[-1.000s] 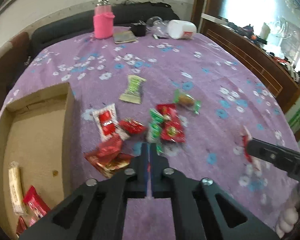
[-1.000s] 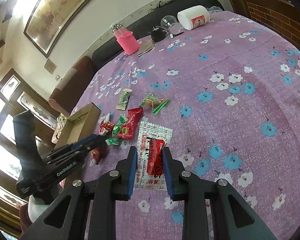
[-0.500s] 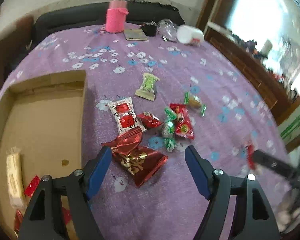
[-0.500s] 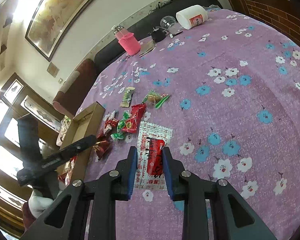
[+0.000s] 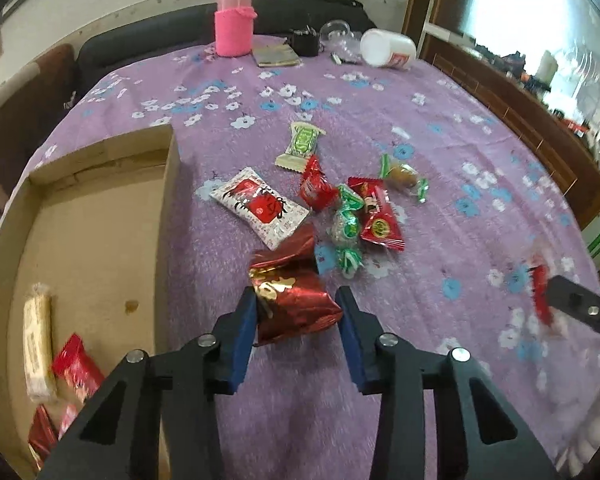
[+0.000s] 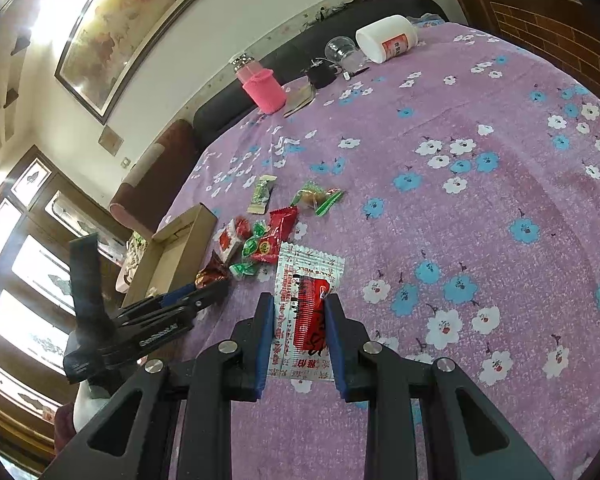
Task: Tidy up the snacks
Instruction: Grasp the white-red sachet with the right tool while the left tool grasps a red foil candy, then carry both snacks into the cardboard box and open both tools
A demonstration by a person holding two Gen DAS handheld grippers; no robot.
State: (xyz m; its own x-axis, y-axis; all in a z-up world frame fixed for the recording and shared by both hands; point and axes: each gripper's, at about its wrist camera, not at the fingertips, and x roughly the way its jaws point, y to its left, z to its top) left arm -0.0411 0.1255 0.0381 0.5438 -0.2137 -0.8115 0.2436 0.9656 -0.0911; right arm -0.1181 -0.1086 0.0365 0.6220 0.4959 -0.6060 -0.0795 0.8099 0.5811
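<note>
The cardboard box [image 5: 100, 216] sits at the tabletop's [image 5: 440, 128] left edge, its near corner cut off. The left claw [image 5: 296, 312] is closing around a red foil packet [image 5: 290, 296]; contact is unclear. The right claw [image 6: 300, 308] grips a white-and-red sachet [image 6: 306, 304]. Bare cloth lies rightward.

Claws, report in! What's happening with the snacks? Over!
Left claw closing around shiny red packet. Right claw clamped on white-and-red sachet. Box nearby, path clear.

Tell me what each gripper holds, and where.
Right gripper: flat white-and-red snack packet, pinched across its long edges. Left gripper: jaws closing around crinkled red foil packet.
</note>
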